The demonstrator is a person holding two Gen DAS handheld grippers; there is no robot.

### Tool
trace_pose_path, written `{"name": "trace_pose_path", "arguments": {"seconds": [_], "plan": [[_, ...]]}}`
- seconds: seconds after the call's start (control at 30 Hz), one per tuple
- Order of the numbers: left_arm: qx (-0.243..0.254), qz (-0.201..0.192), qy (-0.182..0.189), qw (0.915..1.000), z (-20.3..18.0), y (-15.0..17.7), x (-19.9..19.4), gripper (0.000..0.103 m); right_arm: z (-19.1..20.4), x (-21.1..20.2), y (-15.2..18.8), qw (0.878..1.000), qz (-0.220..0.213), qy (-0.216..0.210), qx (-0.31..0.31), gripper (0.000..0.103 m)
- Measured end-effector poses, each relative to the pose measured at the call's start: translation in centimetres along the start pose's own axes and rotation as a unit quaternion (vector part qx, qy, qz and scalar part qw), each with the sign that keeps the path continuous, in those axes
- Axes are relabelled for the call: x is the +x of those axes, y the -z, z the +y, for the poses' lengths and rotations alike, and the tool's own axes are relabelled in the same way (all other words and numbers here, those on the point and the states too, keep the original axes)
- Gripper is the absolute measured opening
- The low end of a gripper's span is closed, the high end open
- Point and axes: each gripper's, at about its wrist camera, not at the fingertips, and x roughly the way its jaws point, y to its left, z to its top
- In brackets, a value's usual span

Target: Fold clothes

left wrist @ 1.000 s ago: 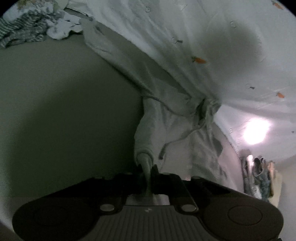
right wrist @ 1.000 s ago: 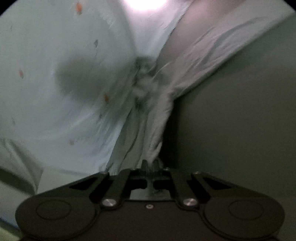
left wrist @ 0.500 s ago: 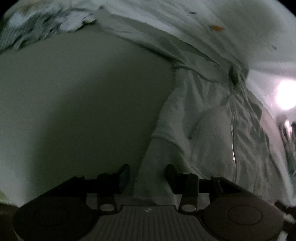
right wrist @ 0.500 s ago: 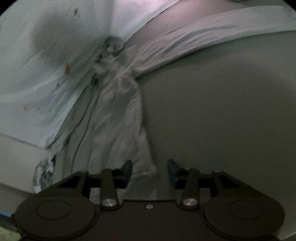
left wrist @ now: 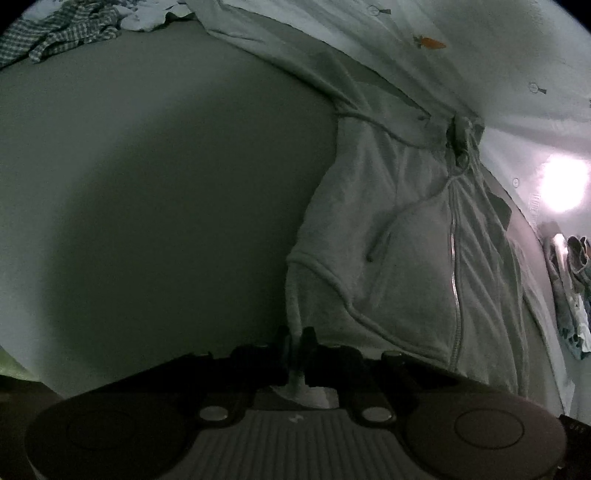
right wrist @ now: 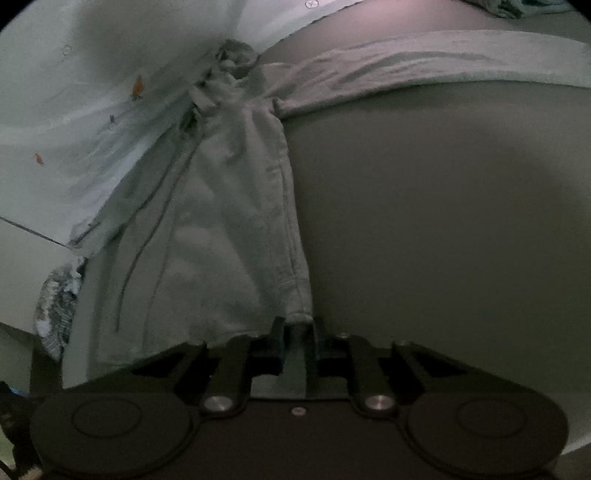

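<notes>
1. Hoodie [left wrist: 406,258]: pale grey, zip-front, spread front-up on the dim grey surface [left wrist: 166,184]. Zip runs down the middle; drawstrings trail over the chest. One sleeve [right wrist: 424,55] stretches away flat.
2. Left gripper [left wrist: 297,341]: jaws closing, with the hem corner on my left side between them; cloth looks pinched.
3. Right gripper [right wrist: 298,330]: jaws closing on the opposite hem corner; a cloth edge sits between them.
4. Step, as I judge it: taking hold of both bottom corners, ahead of the first fold.
5. Next move needs both grips firm, then an even lift so the hem stays taut and the body doesn't bunch.
6. Surroundings: printed sheet [left wrist: 461,48] behind the hood; checked cloth [left wrist: 55,29] at the far edge.
</notes>
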Motion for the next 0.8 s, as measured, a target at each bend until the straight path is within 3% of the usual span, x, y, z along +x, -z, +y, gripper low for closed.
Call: {"name": "trace_pose_path", "arguments": {"seconds": [0.03, 0.1, 0.17, 0.23, 0.27, 0.3, 0.53, 0.8], "plan": [[0.007, 0.000, -0.001, 1.0000, -0.1, -0.2, 0.0, 0.018, 0.3, -0.1, -0.1, 1.000, -0.005, 0.008, -0.002, 0.025], [0.025, -0.002, -0.005, 0.9997, -0.2, -0.5, -0.2, 0.024, 1.3, -0.6, -0.3, 0.999, -0.029, 0.043, -0.019, 0.045], [0.038, -0.008, -0.017, 0.9991, 0.1, -0.9, -0.9, 0.035, 2.3, -1.1, -0.9, 0.995, -0.058, 0.077, -0.039, 0.054], [0.050, -0.015, -0.028, 0.9983, 0.5, -1.3, -1.5, 0.047, 3.5, -1.6, -1.7, 0.989, -0.090, 0.104, -0.062, 0.075], [0.049, -0.018, -0.030, 0.9982, 0.9, -1.6, -1.7, 0.049, 4.2, -1.4, -2.1, 0.986, -0.104, 0.110, -0.074, 0.096], [0.048, -0.020, -0.033, 0.9981, 1.4, -2.0, -1.9, 0.054, 5.0, -1.1, -2.4, 0.983, -0.117, 0.113, -0.087, 0.103], [0.014, -0.050, -0.066, 0.9965, 6.1, -7.2, -2.7, 0.084, 10.1, 4.4, -3.6, 0.971, -0.138, 0.123, -0.151, 0.103], [-0.018, -0.064, -0.071, 0.9953, 10.9, -14.5, -0.6, 0.092, 12.5, 11.3, -4.0, 0.953, -0.173, 0.195, -0.152, 0.103]]}}
